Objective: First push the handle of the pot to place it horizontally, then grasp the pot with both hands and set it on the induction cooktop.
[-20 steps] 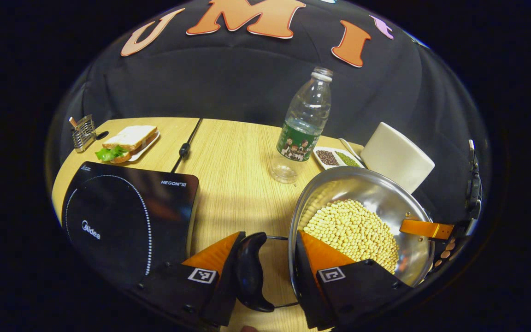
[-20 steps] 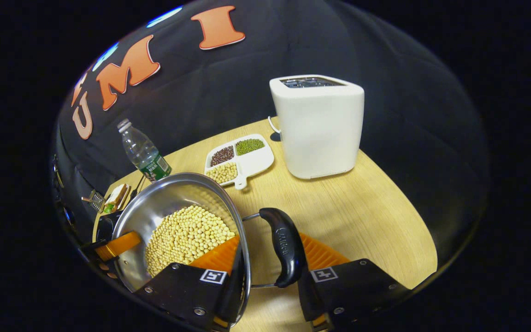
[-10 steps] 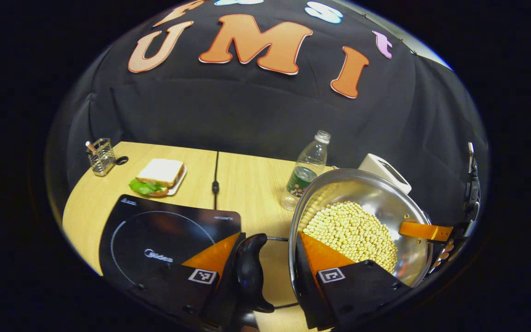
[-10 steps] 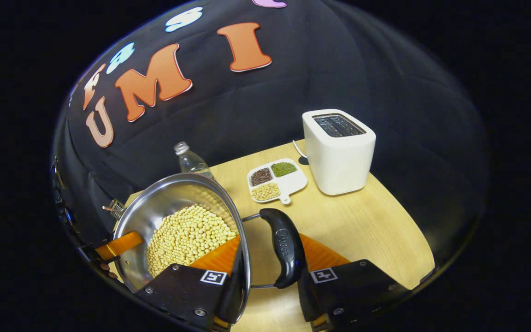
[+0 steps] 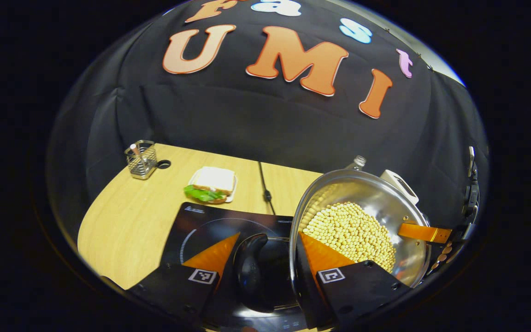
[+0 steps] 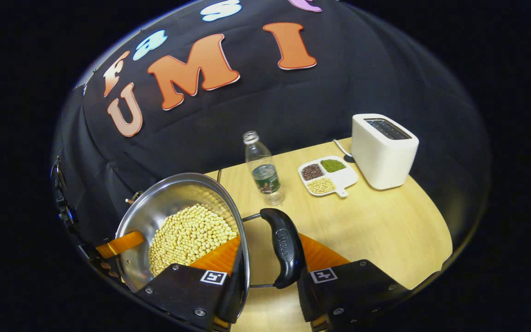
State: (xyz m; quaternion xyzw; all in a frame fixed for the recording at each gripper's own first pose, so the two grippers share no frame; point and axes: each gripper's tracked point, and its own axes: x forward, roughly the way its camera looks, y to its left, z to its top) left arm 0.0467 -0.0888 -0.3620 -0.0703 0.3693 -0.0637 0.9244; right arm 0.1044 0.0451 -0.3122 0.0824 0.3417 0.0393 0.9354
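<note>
Gripping pot [image 5: 362, 221] above cooktop [image 5: 210, 226].

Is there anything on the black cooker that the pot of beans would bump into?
Nothing visible. The cooker's top looks bare where it shows. The sandwich and cord lie behind it on the table, and the pot is held beside and partly over it.

The pot [image 5: 380, 203] is polished, mirror-bright metal, its handle [image 6: 284, 246] smooth glossy black plastic. The induction cooktop [image 5: 210, 226] has a glossy, glass-like black top. The table [image 6: 376, 226] looks like matt pale wood grain; the toaster [image 6: 383, 152] smooth matt white; the bottle [image 6: 263, 170] clear plastic.
</note>
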